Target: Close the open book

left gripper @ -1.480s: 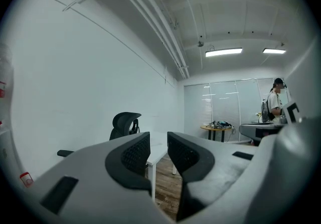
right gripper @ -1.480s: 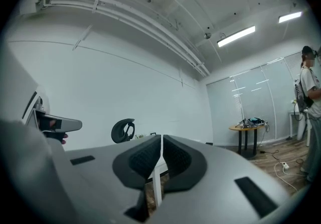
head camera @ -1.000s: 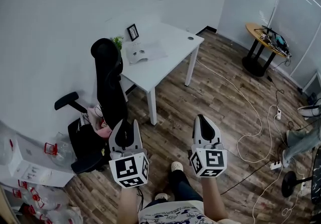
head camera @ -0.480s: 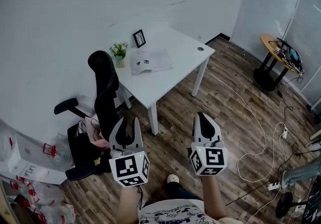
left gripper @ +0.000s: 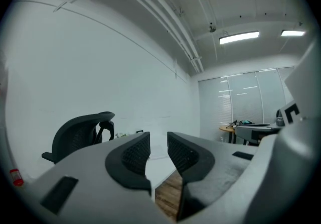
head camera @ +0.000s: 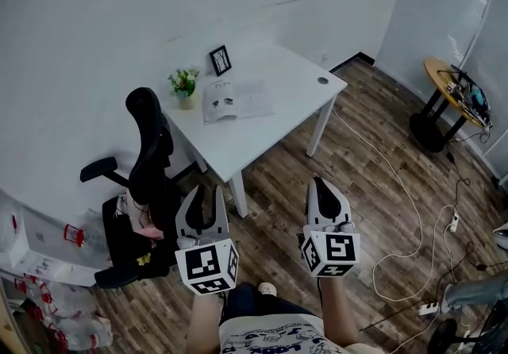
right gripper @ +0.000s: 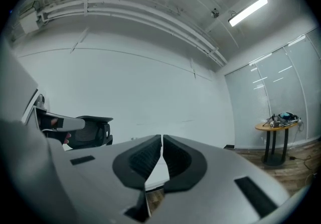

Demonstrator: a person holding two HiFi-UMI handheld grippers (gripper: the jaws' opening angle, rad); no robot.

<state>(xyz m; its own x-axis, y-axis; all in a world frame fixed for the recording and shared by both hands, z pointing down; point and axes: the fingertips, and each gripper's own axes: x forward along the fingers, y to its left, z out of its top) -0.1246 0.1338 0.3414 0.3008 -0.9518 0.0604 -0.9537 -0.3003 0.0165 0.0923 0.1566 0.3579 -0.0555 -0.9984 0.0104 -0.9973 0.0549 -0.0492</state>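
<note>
Book (head camera: 236,99) first: it lies open and flat on the white table (head camera: 278,126), well ahead of both hand-held grippers and roughly on a line between them, a little nearer the left one's side. From where they are, neither is anywhere close to it.

It looks thin, more a booklet or magazine than a bound volume, so I'd expect it to be light, with floppy pages that bend rather than swing over stiffly. It could also skate on that smooth tabletop if pushed sideways. The sensible place to take hold seems to be the outer edge of one half, pinching the pages there and folding them over the spine while the other hand-held gripper steadies the far half.

The left hand-held gripper (head camera: 202,195) has its jaws a narrow way apart with nothing between them. The right hand-held gripper (head camera: 319,186) has its jaws brought together to a point, also empty.

Just beyond the book from the hand-held grippers, a small pot holds a plant (head camera: 184,84) with pale flowers, and a dark picture frame (head camera: 220,59) stands beside it. A black office chair (head camera: 147,158) sits off the left hand-held gripper's outer side, against the table. Far off past the right one stands a round side table (head camera: 448,82) with clutter I can't make out.
</note>
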